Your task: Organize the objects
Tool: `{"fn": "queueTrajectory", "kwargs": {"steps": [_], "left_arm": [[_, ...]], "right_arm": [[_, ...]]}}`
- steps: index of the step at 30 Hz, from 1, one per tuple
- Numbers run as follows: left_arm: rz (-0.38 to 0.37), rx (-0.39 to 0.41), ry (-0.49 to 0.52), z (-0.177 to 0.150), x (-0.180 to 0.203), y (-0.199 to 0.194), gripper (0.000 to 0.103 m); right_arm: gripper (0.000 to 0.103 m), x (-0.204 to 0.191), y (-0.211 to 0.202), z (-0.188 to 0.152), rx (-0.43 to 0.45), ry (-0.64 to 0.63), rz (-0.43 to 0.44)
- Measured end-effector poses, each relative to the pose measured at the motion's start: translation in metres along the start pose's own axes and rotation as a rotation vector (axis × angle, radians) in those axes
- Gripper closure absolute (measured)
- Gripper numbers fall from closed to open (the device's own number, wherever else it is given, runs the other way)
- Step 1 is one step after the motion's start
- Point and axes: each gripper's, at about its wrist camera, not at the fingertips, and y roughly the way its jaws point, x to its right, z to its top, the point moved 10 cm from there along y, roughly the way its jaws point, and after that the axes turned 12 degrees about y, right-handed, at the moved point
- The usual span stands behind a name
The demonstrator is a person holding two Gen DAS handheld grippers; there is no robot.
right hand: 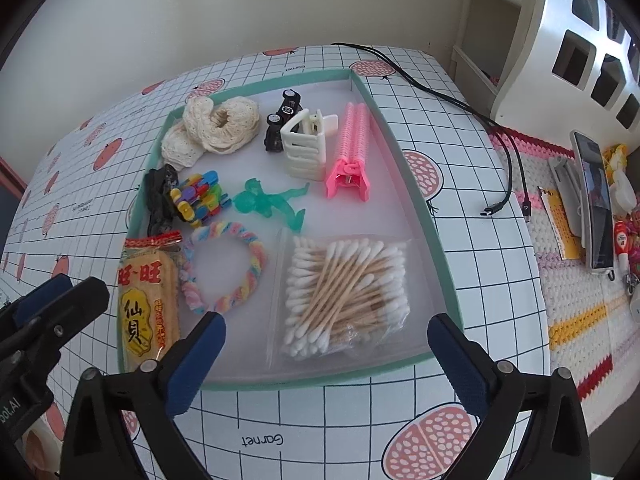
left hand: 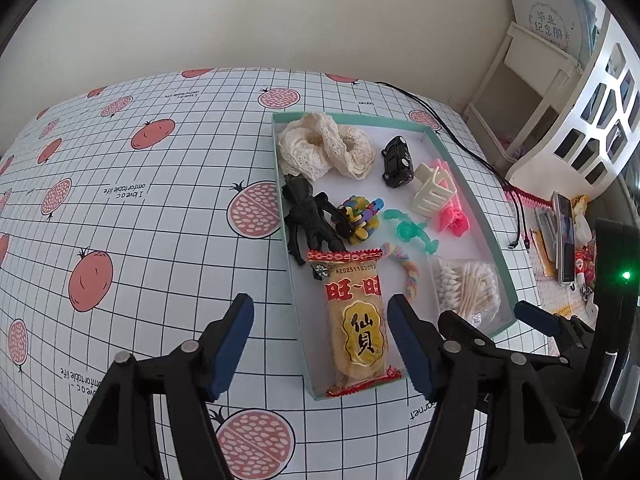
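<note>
Lying in a shallow teal-rimmed tray (right hand: 416, 184) on a tablecloth (left hand: 160, 216) are all the small things. The cloth is showing a black grid, red pomegranates and the words "Garnet" and "I love comfortable life".

A snack pack (left hand: 356, 324) is lying along the tray's near left edge, carrying red characters 旺~旺, black 仙貝 on a yellow oval, and a stamped code starting "A2025". Just beside it a pastel braided ring (right hand: 224, 268) is lying flat. A clear bag of swabs (right hand: 344, 300) is filling the near right corner.

Farther in, a green figure (right hand: 272, 204) is lying between the ring and a pink clip (right hand: 352, 148). A white claw clip (right hand: 306, 146) is standing just beside the pink one, touching a black toy car (right hand: 280, 124). A cream lace scrunchie (right hand: 216, 126) is sitting at the far left corner. A black figure (left hand: 308, 220) is lying against the left wall, touching a multicoloured toy (right hand: 200, 198).

The left gripper (left hand: 320, 344) is hovering with jaws wide apart on either side of the snack pack, gripping nothing. The right gripper (right hand: 324, 348) is hovering at the tray's near rim, jaws spread wide in front of the swabs, empty.

Off to the right, black cables (right hand: 500, 152) are trailing over the cloth, and a phone (right hand: 596, 204) is standing on a crocheted mat (right hand: 576, 304). A booklet (left hand: 548, 12) is showing 毕业纪念册.
</note>
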Motion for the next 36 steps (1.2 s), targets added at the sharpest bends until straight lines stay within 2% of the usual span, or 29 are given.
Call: {"fn": "queueTrajectory", "kwargs": {"steps": [3, 8, 12, 21, 25, 29, 36], "left_arm": [[0.012, 0.008, -0.02, -0.005, -0.008, -0.006, 0.027], [0.033, 0.018, -0.026, -0.018, -0.018, -0.014, 0.01], [0.085, 0.022, -0.011, -0.026, -0.028, -0.019, 0.009], [0.104, 0.018, -0.016, -0.045, -0.045, -0.025, 0.009], [0.083, 0.011, -0.022, -0.057, -0.045, -0.024, 0.009], [0.099, 0.022, 0.011, -0.066, -0.041, -0.022, 0.009], [0.128, 0.013, 0.025, -0.087, -0.045, -0.014, 0.009]], "right_arm": [[0.0, -0.002, -0.006, -0.006, 0.008, 0.005, 0.006], [0.0, -0.007, -0.011, -0.019, 0.004, 0.026, 0.022], [0.0, -0.01, -0.015, -0.031, 0.002, 0.035, 0.024], [0.0, -0.004, -0.026, -0.045, 0.032, 0.026, -0.008], [0.0, 0.0, -0.028, -0.049, 0.044, 0.011, -0.032], [0.0, -0.001, -0.033, -0.054, 0.055, 0.025, -0.007], [0.0, 0.003, -0.031, -0.066, 0.065, -0.005, -0.03]]}}
